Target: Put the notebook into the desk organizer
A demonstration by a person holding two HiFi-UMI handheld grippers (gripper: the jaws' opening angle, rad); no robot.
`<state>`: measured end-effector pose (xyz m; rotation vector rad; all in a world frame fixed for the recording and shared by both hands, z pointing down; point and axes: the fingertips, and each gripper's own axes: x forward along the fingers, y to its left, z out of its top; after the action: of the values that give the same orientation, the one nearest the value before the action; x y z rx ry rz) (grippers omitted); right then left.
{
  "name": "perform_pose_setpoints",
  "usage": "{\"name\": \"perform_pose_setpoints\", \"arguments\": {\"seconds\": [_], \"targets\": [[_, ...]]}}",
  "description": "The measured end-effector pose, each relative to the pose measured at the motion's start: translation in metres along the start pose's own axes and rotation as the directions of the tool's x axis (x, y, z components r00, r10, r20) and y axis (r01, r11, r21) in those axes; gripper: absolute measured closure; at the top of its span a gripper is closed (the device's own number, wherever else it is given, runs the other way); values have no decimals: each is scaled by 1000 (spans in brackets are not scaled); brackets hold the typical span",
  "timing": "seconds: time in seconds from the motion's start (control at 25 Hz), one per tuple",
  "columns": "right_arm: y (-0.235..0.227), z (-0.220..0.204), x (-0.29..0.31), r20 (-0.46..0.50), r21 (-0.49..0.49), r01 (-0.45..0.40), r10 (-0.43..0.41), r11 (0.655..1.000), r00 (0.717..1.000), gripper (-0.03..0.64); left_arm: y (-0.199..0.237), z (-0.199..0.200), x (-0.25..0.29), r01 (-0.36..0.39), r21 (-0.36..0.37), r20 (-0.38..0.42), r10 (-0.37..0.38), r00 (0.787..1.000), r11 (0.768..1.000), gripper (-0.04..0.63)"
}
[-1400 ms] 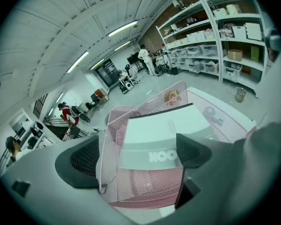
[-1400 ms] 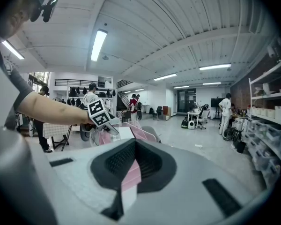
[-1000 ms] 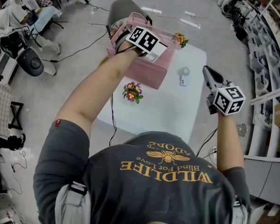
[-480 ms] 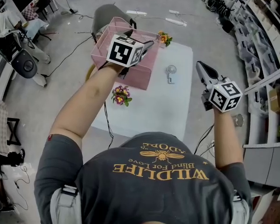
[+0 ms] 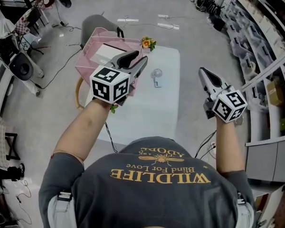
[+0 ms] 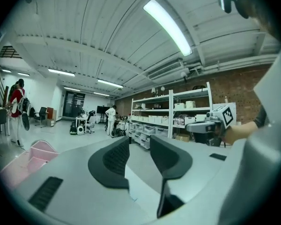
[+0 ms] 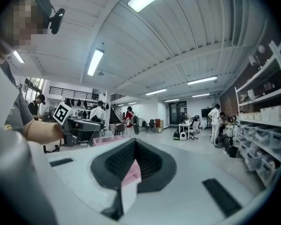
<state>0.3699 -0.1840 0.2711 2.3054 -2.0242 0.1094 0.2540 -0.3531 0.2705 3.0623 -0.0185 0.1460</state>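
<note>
1. The notebook (image 5: 104,54) seems to lie inside the pink organizer (image 5: 87,61) — confirm it sits fully within the walls.
2. The left gripper (image 5: 138,59), jaws closing on nothing, hovers near the rim; lift away without nudging it.
3. The right gripper (image 5: 203,73) — closed, empty — is well apart.

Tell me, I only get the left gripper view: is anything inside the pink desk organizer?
Observer: Yes. The head view looks down into the pink desk organizer, and a pale flat thing, likely the notebook, lies inside it.
Operator: Is the other gripper holding something?
Observer: No. In its own view the right gripper has its jaws shut with nothing between them.
</note>
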Motion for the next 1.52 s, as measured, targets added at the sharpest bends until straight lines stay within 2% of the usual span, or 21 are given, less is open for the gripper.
{"name": "perform_pose_setpoints", "arguments": {"seconds": [0.2,0.28,0.52,0.64,0.84,1.52], "targets": [[-15,-8,-41,7,-14,-7,7,1000,1000,617,-59,-13,-6,90,-43,83,-87,993,995,550],[-22,-12,-59,11,-17,-15,15,1000,1000,615,-77,-20,-7,100,-62,110,-93,990,993,594],[-41,-27,-109,30,-2,-39,39,999,999,617,-123,-31,-8,98,-83,162,-84,983,992,594],[-45,-34,-128,34,16,-49,48,999,998,617,-142,-32,-6,96,-87,154,-82,985,992,594],[-46,-44,-145,38,33,-66,65,997,997,617,-166,-33,-4,100,-48,135,-93,986,994,594],[-39,-39,-143,45,9,-63,63,998,997,617,-167,-32,-24,73,-20,144,-69,987,997,594]]}}
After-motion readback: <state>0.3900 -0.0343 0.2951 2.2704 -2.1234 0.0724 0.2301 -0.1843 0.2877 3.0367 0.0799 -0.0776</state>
